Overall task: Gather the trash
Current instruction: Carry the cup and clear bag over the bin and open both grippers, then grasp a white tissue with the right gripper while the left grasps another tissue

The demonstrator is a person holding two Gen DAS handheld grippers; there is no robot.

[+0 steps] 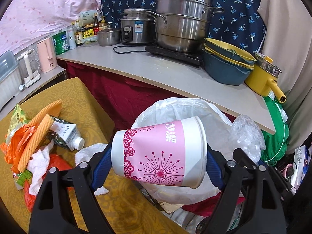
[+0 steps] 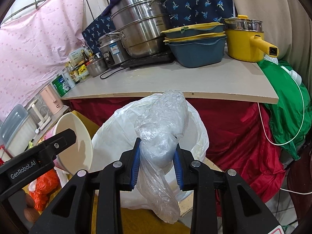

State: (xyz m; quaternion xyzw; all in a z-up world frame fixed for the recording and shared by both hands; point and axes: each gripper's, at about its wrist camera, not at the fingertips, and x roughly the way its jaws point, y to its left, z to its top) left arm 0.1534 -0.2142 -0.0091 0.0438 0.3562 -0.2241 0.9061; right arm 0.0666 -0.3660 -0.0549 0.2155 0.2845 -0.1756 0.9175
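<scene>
Trash pile (image 1: 37,142): orange bags, sponge strips, carton, white tissue; lies on yellow tablecloth (image 1: 81,101), L of bin.
Paper cup (image 1: 161,154): pink/white, on its side, rim pointing R; over bin liner opening.
L gripper (image 1: 156,159): clenched on paper cup, blue pads press base end + rim end.
Clear plastic bag (image 2: 161,142): crumpled, knotted, tail hangs below pads; held over bin liner.
R gripper (image 2: 158,160): clamped on clear plastic bag at its middle.
Bin liner (image 2: 117,128): white, open, in front of red cloth (image 2: 243,136), below counter edge.
Grippers: side by side, L one's arm + cup mouth show at left edge of R wrist view.
Counter (image 1: 175,72): steel steamer pot (image 1: 181,21), rice cooker (image 1: 136,29), blue/yellow basins (image 1: 226,62), yellow pot (image 1: 263,78), bottles far L.
Pink kettle (image 1: 46,54): on lower shelf, L of counter.
</scene>
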